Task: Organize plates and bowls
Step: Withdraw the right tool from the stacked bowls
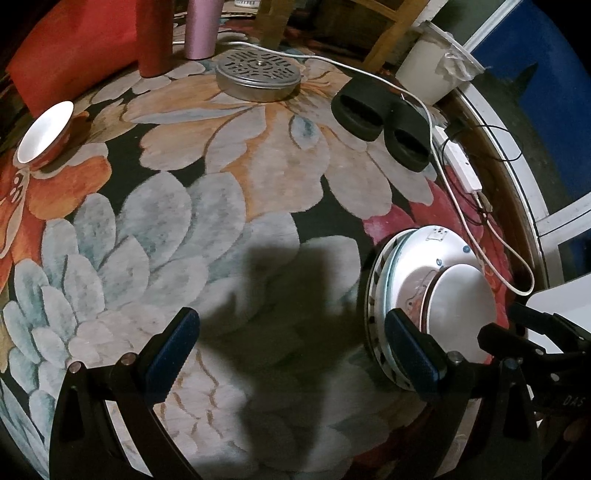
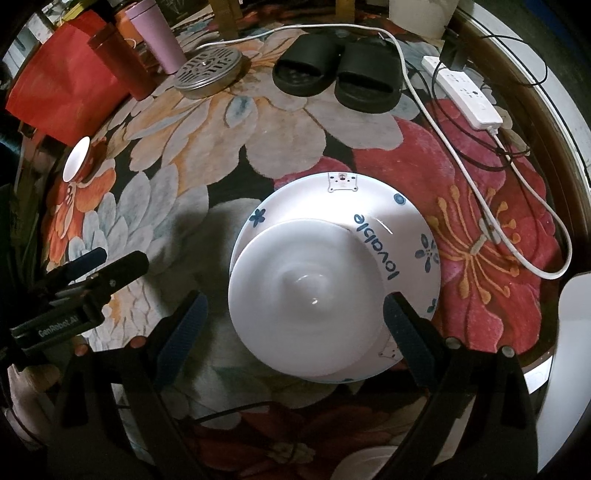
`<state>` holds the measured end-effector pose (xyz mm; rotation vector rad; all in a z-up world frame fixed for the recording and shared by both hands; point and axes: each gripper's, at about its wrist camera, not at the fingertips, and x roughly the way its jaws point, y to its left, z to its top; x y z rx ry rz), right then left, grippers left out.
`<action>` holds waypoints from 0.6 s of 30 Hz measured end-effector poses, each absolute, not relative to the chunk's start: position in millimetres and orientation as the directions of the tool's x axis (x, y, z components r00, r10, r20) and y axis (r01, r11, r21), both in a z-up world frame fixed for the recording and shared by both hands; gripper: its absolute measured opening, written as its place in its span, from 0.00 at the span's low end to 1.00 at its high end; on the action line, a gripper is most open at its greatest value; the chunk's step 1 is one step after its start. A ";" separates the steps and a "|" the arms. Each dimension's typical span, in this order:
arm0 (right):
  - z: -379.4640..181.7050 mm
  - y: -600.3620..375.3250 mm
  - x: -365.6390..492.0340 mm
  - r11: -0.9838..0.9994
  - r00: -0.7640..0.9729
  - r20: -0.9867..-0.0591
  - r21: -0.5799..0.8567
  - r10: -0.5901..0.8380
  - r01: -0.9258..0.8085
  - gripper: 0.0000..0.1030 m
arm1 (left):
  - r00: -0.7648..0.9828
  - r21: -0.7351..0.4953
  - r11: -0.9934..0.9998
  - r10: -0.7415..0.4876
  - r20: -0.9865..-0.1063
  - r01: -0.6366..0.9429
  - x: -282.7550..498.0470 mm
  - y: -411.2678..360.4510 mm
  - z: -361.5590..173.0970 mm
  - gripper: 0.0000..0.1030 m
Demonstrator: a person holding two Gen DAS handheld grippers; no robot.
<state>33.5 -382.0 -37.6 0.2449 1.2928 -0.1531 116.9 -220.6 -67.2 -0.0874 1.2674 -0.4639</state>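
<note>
A stack of white plates with blue flower marks and the word "lovable" lies on the flowered rug, with a smaller plain white plate on top. My right gripper is open, its fingers on either side of the small plate just above it. The stack also shows at the right in the left wrist view. My left gripper is open and empty over the rug, left of the stack. A small bowl, white inside and red outside, sits alone at the far left; it also shows in the right wrist view.
A round perforated metal tin, red and pink tumblers, and a red bag stand at the back. Black slippers, a white cable and a power strip lie at the right. A white bucket stands behind.
</note>
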 end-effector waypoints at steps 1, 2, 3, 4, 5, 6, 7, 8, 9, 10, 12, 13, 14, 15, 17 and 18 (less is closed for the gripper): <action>-37.8 -381.5 33.6 0.964 0.269 -0.963 0.094 0.024 0.247 0.94 | 0.221 -0.313 0.905 -0.381 -0.898 0.286 117.0 -219.7 -67.1 0.98; -37.8 -380.6 34.0 0.965 0.269 -0.963 0.094 0.025 0.247 0.94 | 0.222 -0.313 0.906 -0.380 -0.898 0.285 117.0 -218.7 -66.9 0.98; -37.8 -379.8 34.1 0.965 0.269 -0.963 0.093 0.024 0.245 0.94 | 0.224 -0.313 0.907 -0.379 -0.898 0.283 117.2 -217.5 -66.8 0.98; -37.8 -379.0 34.2 0.966 0.269 -0.963 0.092 0.024 0.243 0.94 | 0.225 -0.312 0.907 -0.378 -0.898 0.281 117.3 -216.2 -66.6 0.98; -37.9 -378.3 34.6 0.966 0.269 -0.963 0.091 0.024 0.242 0.94 | 0.226 -0.312 0.908 -0.378 -0.898 0.280 117.6 -214.8 -66.6 0.98; -37.9 -377.5 34.7 0.966 0.270 -0.963 0.091 0.024 0.240 0.94 | 0.227 -0.311 0.908 -0.378 -0.898 0.279 117.7 -213.7 -66.4 0.98; -37.8 -376.9 34.8 0.967 0.270 -0.963 0.091 0.023 0.240 0.94 | 0.228 -0.311 0.909 -0.377 -0.898 0.278 117.9 -212.3 -66.4 0.98; -37.8 -376.4 35.0 0.967 0.270 -0.962 0.090 0.023 0.239 0.94 | 0.228 -0.310 0.909 -0.376 -0.898 0.277 118.2 -210.9 -66.3 0.98; -37.9 -375.9 35.2 0.967 0.270 -0.962 0.089 0.022 0.238 0.94 | 0.229 -0.310 0.910 -0.375 -0.898 0.275 118.3 -209.6 -66.4 0.98; -37.9 -375.2 35.6 0.967 0.271 -0.962 0.088 0.021 0.237 0.94 | 0.229 -0.309 0.911 -0.374 -0.899 0.274 118.6 -208.3 -66.5 0.98; -38.0 -373.9 35.7 0.968 0.271 -0.962 0.086 0.019 0.235 0.94 | 0.230 -0.309 0.912 -0.373 -0.899 0.271 119.0 -205.1 -66.4 0.98; -38.0 -372.9 36.1 0.968 0.271 -0.962 0.085 0.019 0.235 0.94 | 0.231 -0.308 0.912 -0.372 -0.899 0.270 119.3 -203.4 -66.4 0.98; -38.1 -371.8 36.3 0.969 0.272 -0.962 0.085 0.019 0.233 0.94 | 0.233 -0.308 0.913 -0.371 -0.899 0.267 119.6 -201.5 -66.2 0.98; -38.1 -370.5 36.6 0.969 0.273 -0.962 0.083 0.018 0.230 0.94 | 0.235 -0.307 0.914 -0.370 -0.899 0.265 119.8 -199.3 -66.1 0.98; -38.3 -368.0 37.9 0.971 0.273 -0.962 0.083 0.018 0.226 0.94 | 0.237 -0.306 0.916 -0.368 -0.899 0.260 119.5 -195.0 -65.9 0.98; -38.5 -366.8 38.6 0.971 0.274 -0.962 0.083 0.019 0.223 0.94 | 0.237 -0.306 0.917 -0.367 -0.900 0.258 119.5 -192.8 -66.0 0.98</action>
